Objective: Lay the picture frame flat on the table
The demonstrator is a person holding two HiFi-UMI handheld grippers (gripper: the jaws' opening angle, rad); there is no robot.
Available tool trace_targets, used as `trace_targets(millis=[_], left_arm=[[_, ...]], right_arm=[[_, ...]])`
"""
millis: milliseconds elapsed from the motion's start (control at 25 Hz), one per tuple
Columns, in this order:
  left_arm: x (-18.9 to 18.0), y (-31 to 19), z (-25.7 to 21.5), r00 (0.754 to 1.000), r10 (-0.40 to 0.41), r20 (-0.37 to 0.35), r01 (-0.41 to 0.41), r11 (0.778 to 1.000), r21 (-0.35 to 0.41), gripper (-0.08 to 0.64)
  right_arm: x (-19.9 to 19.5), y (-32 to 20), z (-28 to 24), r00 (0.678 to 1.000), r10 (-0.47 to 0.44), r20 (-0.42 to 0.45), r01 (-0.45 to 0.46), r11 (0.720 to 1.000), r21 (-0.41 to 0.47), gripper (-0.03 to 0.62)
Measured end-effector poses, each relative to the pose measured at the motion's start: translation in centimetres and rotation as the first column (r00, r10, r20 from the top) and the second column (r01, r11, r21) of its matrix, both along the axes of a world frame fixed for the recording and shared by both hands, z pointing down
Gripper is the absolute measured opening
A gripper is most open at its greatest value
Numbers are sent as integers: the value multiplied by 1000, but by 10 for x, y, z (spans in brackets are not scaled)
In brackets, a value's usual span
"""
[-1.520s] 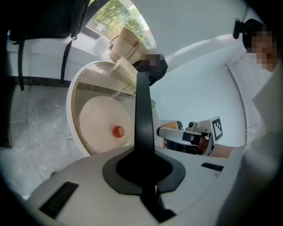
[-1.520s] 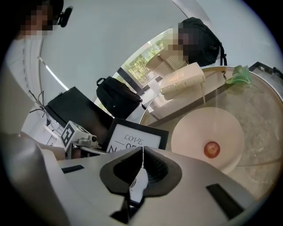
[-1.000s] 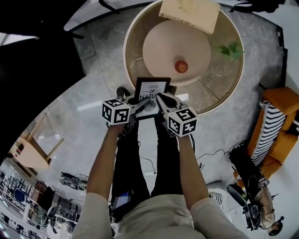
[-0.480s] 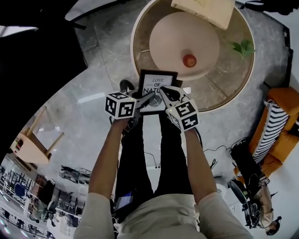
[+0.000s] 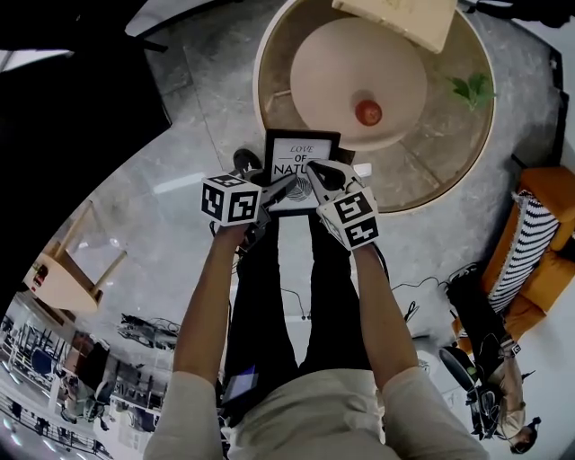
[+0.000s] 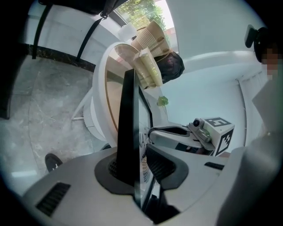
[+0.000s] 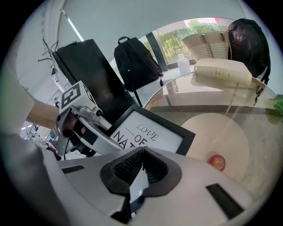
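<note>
At the near edge of the round table [image 5: 259, 85], you hold one picture frame [image 5: 301, 153] between your two grippers. Its printed face is tilted up toward you. Whether the frame touches the tabletop cannot be told.

Your left gripper [image 6: 140, 163] has the frame's lower left side standing edge-on between its jaws. They are opening, and the pad on the print side stands just off the front.

Your right gripper [image 7: 141, 161] has its pads pressed together on a thin pale edge at the frame's lower right.

Further in, one round pale mat [image 5: 341, 63] covers the middle of the table, with one red fruit [image 5: 367, 112] on its near part. One green sprig [image 5: 472, 87] sits toward the right edge, and one pale board [image 5: 400, 16] lies at the far edge.
</note>
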State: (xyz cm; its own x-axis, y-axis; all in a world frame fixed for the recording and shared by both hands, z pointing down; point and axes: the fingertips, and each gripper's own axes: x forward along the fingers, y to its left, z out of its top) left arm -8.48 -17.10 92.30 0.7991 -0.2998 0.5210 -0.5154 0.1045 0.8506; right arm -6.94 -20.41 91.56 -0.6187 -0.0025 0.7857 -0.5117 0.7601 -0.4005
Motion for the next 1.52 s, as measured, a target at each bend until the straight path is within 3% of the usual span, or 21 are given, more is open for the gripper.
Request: trace_targets(millis=[200, 440, 680, 880, 1240, 1520], left_arm=[[-4, 7, 7, 999, 9, 48, -9, 1000, -16, 120], [-5, 6, 8, 997, 5, 73, -2, 999, -38, 130], [-2, -3, 7, 989, 51, 141, -47, 998, -35, 144], [5, -12, 6, 987, 77, 140, -74, 997, -28, 144], [23, -35, 3, 992, 59, 114, -56, 998, -24, 143], [28, -57, 5, 979, 85, 184, -87, 996, 6, 143]], right_arm=[[3, -2, 2, 1000, 22, 12, -22, 1000, -14, 34], [5, -3, 3, 1000, 11, -6, -11, 1000, 5, 34], [15, -17, 3, 998, 60, -21, -59, 997, 42, 34], [35, -37, 5, 993, 113, -26, -111, 993, 50, 34], [55, -62, 4, 996, 83, -35, -79, 993, 91, 34], [83, -80, 8, 984, 172, -53, -166, 981, 99, 34]])
